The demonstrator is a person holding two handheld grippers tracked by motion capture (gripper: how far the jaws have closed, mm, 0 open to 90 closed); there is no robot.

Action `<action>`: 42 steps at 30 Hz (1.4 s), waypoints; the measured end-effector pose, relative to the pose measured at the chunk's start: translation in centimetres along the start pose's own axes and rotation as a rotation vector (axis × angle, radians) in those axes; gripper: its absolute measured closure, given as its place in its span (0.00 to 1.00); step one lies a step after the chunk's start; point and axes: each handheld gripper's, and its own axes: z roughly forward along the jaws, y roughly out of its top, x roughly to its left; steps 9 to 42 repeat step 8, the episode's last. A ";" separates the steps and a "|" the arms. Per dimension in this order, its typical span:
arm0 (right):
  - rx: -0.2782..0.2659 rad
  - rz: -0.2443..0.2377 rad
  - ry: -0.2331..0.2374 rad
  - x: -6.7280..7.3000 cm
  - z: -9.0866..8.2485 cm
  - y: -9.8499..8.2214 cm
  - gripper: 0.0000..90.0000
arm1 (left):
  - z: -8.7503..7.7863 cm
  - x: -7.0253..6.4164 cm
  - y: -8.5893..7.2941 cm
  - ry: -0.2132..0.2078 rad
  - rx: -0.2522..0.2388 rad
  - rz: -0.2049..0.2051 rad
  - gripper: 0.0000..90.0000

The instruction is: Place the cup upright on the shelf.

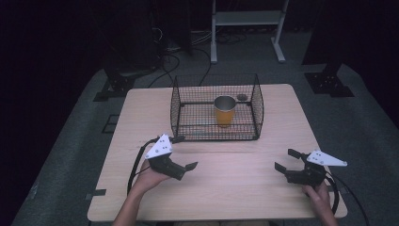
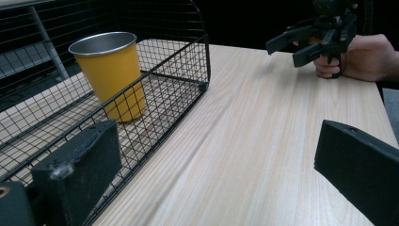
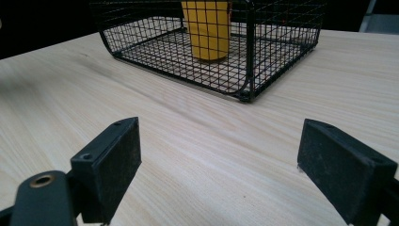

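Note:
A black wire basket (image 1: 258,109) stands at the middle back of the wooden table (image 1: 263,188). Upright inside it is a yellow cup (image 1: 224,111) with a metal rim. My left gripper (image 1: 185,152) is open and holds nothing, just in front of the basket's front left corner. My right gripper (image 1: 286,159) is also open with nothing in it, over the table's front right, pointing left. In the left gripper view, the cup (image 2: 110,70) shows behind the basket mesh (image 2: 188,61), with the right gripper (image 2: 301,42) and its hand (image 2: 364,56) beyond. The right gripper view has the basket (image 3: 244,70) and cup (image 3: 207,28) ahead.
A small dark round thing (image 1: 241,97) lies in the basket's back right corner. Bare wood runs between the two grippers and the table's front edge. Beyond the table, a white metal frame (image 1: 244,28), cables (image 1: 169,59) and dark stands (image 1: 329,82) are on the grey floor.

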 end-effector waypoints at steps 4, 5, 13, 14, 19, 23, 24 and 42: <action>-0.002 0.003 0.003 0.0 0.0 0.0 0.14 | -0.2 -0.8 -0.5 0.026 -0.003 0.006 0.01; -0.002 0.002 0.003 0.0 0.0 0.0 0.14 | -0.3 -1.0 -0.6 0.030 -0.018 0.006 0.01; -0.001 -0.002 0.005 0.0 0.0 0.0 0.14 | -0.6 -1.7 -1.1 0.054 -0.051 -0.003 0.01; -0.001 -0.002 0.005 0.0 0.0 0.0 0.14 | -0.6 -1.7 -1.1 0.054 -0.051 -0.003 0.01; -0.001 -0.002 0.005 0.0 0.0 0.0 0.14 | -0.6 -1.7 -1.1 0.054 -0.051 -0.003 0.01; -0.001 -0.002 0.005 0.0 0.0 0.0 0.14 | -0.6 -1.7 -1.1 0.054 -0.051 -0.003 0.01; -0.001 -0.002 0.005 0.0 0.0 0.0 0.14 | -0.6 -1.7 -1.1 0.054 -0.051 -0.003 0.01; -0.001 -0.002 0.005 0.0 0.0 0.0 0.14 | -0.6 -1.7 -1.1 0.054 -0.051 -0.003 0.01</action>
